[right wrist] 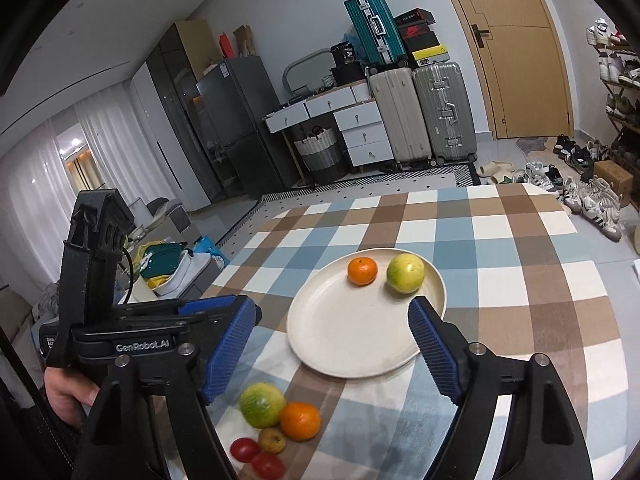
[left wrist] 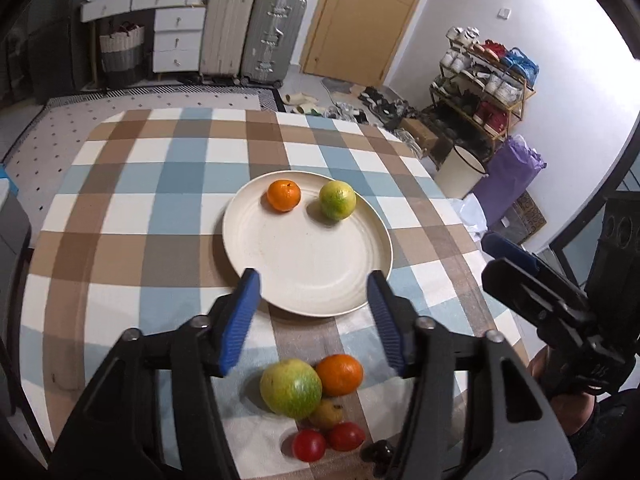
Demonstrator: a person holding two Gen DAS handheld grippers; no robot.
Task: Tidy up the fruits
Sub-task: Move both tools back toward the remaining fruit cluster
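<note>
I see a plate (left wrist: 308, 276) at the middle of the desk (left wrist: 120, 216), with a tangerine (left wrist: 283, 195) and a larger citrus fruit (left wrist: 337, 200) on its far side, tangerine to the left. Nearer me, off the plate, a cluster of fruit (left wrist: 312, 400) lies on the desk. Suitcases (left wrist: 256, 32) stand behind, beside a door (left wrist: 368, 20).

The near half of the plate (left wrist: 312, 276) is bare, so a claw has room there. An orange (left wrist: 283, 195) and a green fruit (left wrist: 337, 200) fill its far side. A fruit pile (left wrist: 312, 396) blocks the surface (left wrist: 120, 216) near the front edge.
</note>
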